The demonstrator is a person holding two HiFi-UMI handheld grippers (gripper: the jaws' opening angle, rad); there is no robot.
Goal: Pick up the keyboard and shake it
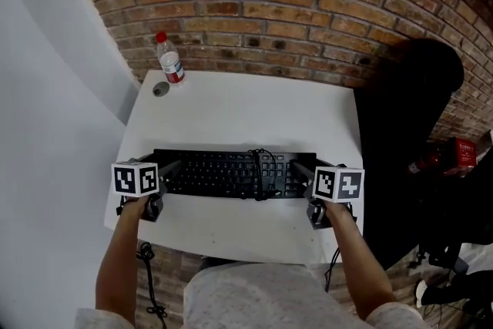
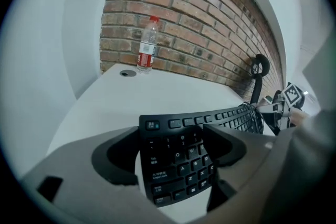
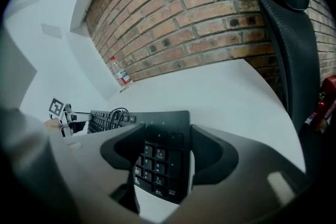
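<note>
A black keyboard lies along the front of the white table, with its black cable looped over the keys. My left gripper stands at its left end. In the left gripper view the Esc end of the keyboard sits between the wide-set jaws of the left gripper. My right gripper stands at the right end. There the number pad of the keyboard sits between the jaws of the right gripper. Both stand open close around the keyboard, and no firm press shows.
A plastic water bottle with a red cap stands at the table's back left, beside a round cable hole. A black office chair is just right of the table. The brick wall runs behind. A red object sits further right.
</note>
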